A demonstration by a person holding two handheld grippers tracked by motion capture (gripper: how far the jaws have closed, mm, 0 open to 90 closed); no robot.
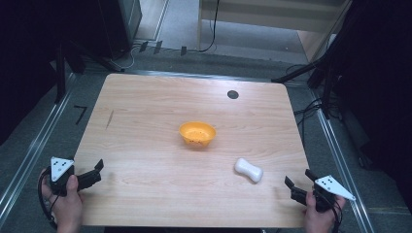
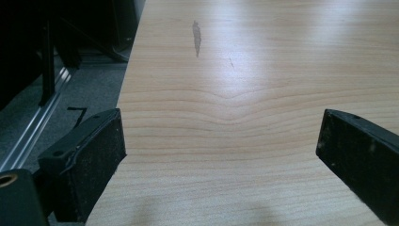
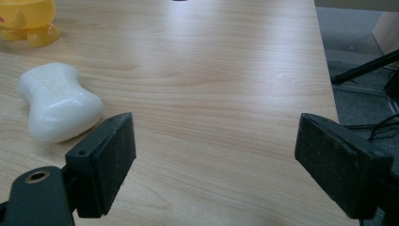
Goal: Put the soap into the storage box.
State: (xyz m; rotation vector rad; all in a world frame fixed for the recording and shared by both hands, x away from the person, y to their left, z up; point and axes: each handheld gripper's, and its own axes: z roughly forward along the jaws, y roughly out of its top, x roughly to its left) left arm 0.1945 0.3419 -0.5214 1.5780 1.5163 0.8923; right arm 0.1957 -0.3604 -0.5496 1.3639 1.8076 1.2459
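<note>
Wooden table (image 1: 145,126) with an orange bowl (image 1: 197,133) at centre and a white soap bar (image 1: 248,170) nearer the right gripper (image 1: 297,186).
Both grippers, left gripper (image 1: 92,174) included, rest spread wide, empty; the smooth, rounded soap could slip from a pinch.

Lab-style recording setup, bare wooden table (image 1: 145,121) on grey carpet, metal floor rails (image 1: 29,145) at 9 and 3 o'clock, black stands and cables (image 1: 311,109) around, dark surroundings.

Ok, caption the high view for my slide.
Both grippers, left and right, open at the table's near corners; yellow bowl and white soap untouched.
</note>
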